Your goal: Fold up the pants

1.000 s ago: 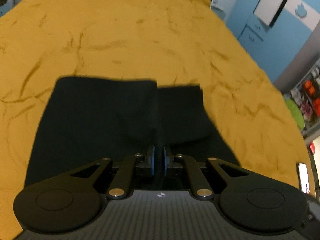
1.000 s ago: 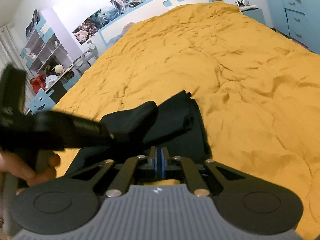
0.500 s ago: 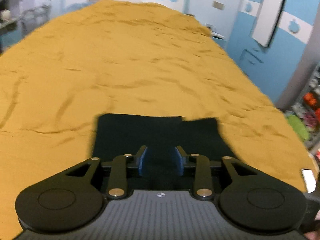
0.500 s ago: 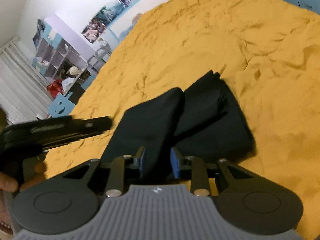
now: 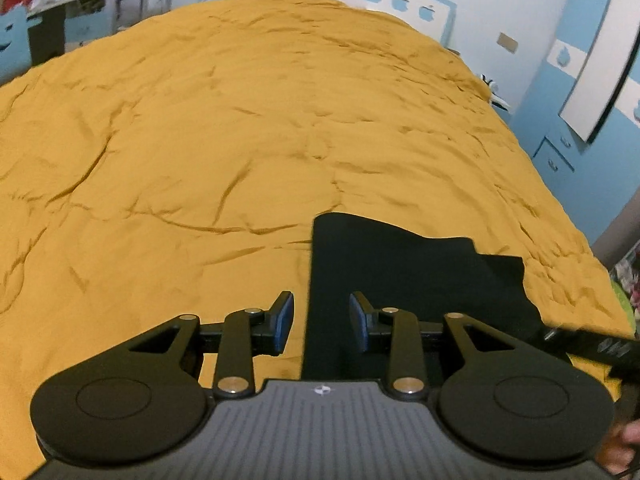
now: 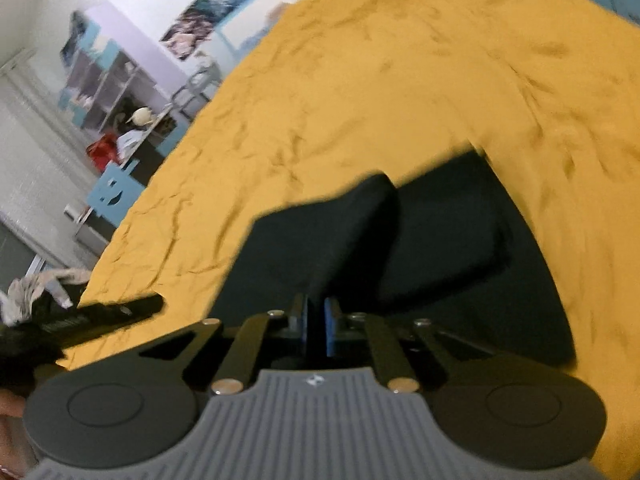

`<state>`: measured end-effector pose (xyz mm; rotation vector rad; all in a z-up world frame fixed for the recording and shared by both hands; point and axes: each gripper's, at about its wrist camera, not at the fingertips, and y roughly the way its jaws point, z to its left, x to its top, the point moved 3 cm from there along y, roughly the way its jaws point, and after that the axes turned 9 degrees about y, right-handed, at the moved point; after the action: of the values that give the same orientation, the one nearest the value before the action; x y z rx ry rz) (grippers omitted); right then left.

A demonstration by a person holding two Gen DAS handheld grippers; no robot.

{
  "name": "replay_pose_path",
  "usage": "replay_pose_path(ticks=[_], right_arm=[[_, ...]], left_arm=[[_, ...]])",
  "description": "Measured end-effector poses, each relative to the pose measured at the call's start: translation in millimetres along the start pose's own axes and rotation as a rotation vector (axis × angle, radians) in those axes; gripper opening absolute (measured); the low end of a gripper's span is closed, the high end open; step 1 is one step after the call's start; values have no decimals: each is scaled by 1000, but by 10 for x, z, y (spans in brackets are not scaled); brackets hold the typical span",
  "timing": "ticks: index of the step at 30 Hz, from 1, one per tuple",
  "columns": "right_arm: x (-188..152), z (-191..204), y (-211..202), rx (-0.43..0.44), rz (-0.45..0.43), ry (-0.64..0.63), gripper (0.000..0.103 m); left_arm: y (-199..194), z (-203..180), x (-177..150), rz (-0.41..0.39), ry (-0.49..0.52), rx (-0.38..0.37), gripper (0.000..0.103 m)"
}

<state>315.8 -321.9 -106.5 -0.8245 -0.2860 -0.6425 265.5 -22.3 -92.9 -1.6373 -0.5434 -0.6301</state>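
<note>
Right gripper (image 6: pixel 316 320): jaws are together, clamped on a raised ridge of the black pants (image 6: pixel 420 240). The fabric is lifted into a hump ahead of the jaws, probably so a layer can be carried over for the next fold. The frame is motion-blurred, so how many layers are pinched cannot be told.

Left gripper (image 5: pixel 320 320): jaws are apart, nothing held. It is positioned over the near left edge of the pants (image 5: pixel 400 280), one finger above the bedspread and the other above the cloth, likely lined up for a grab at that edge or just clear of it.

The pants are laid on the near part of the bed, on the mustard bedspread (image 5: pixel 240 120), already reduced to a compact stepped rectangle in the left view. Folding is judged to be well along, with a fold not yet finished.

Around: a blue-and-white headboard (image 5: pixel 400 0) at the far end, shelving (image 6: pixel 120 92) on one side, a blue cabinet (image 5: pixel 560 152) on the other. Nothing is seen lying on the bedspread beyond the pants. The only obstruction risk seen is the other gripper's handle crossing each view's edge.
</note>
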Motion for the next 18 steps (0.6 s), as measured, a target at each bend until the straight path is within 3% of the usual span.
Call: replay_pose_path(ticks=[5, 9, 13, 18], right_arm=[[403, 306, -271, 39, -14, -79, 2], [670, 366, -531, 7, -39, -139, 2], [771, 182, -657, -55, -29, -152, 2], [688, -260, -526, -116, 11, -80, 2]], left_arm=[[-11, 108, -30, -1, -41, -34, 38], [15, 112, -18, -4, -51, -61, 38], [91, 11, -2, -3, -33, -98, 35], [193, -191, -17, 16, 8, -127, 33]])
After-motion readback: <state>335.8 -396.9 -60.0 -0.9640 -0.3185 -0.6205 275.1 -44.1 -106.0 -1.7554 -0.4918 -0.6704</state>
